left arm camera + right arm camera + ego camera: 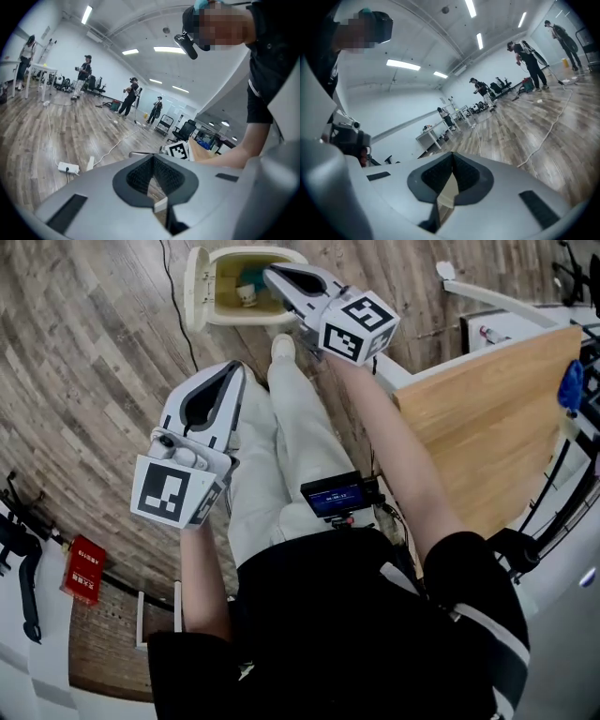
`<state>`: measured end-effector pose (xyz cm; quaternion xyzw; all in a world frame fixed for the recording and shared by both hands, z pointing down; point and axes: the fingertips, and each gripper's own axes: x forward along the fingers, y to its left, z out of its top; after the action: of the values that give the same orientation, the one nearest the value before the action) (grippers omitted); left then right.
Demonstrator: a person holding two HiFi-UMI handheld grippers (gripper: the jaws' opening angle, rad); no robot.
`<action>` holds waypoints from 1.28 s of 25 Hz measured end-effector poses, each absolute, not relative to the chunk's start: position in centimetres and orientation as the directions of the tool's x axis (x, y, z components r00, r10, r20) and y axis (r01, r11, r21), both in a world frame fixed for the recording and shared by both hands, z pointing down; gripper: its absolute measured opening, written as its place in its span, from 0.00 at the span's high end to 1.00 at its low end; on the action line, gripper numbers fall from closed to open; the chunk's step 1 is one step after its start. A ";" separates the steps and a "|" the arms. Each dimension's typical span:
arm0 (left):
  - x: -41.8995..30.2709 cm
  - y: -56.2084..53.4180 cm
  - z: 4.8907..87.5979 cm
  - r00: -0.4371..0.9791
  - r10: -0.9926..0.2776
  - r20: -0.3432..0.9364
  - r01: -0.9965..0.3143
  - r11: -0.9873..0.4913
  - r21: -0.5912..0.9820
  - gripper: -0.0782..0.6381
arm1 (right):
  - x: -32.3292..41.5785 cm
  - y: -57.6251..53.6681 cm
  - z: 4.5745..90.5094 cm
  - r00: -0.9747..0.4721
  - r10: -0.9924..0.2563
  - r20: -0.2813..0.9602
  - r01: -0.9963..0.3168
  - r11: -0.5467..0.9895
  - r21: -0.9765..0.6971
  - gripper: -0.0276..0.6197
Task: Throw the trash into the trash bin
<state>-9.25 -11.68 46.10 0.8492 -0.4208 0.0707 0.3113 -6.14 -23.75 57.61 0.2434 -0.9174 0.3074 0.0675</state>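
A cream trash bin stands on the wooden floor at the top of the head view, its lid flipped open to the left. A crumpled white and teal piece of trash lies inside it. My right gripper is held high over the bin's right rim, shut, with nothing between its jaws. My left gripper hangs lower and left, above the person's legs, apart from the bin. It is also shut and empty.
A wooden table fills the right side. A black cable runs over the floor left of the bin. A red box sits at the lower left. A white power strip lies on the floor; people stand far off.
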 end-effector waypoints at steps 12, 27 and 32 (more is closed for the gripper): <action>-13.2 -9.9 22.1 0.590 -0.796 0.135 -0.803 -0.560 0.202 0.88 | -5.9 -12.7 22.7 -0.932 -0.362 -0.028 -0.340 0.897 -0.281 0.96; -12.6 -4.7 13.2 0.632 -0.774 -0.039 -0.764 -0.631 0.135 0.88 | -6.4 -6.6 10.9 -0.924 -0.372 -0.081 -0.372 0.928 -0.023 0.96; -12.0 -4.3 12.8 0.655 -0.754 -0.042 -0.745 -0.655 0.131 0.88 | -6.6 -6.0 10.9 -0.921 -0.384 -0.060 -0.386 0.923 0.009 0.96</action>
<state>-12.03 -4.30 12.79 0.9084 -0.4124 -0.0465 0.0512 -6.63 -5.98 10.89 0.1964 -0.9800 -0.0105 -0.0285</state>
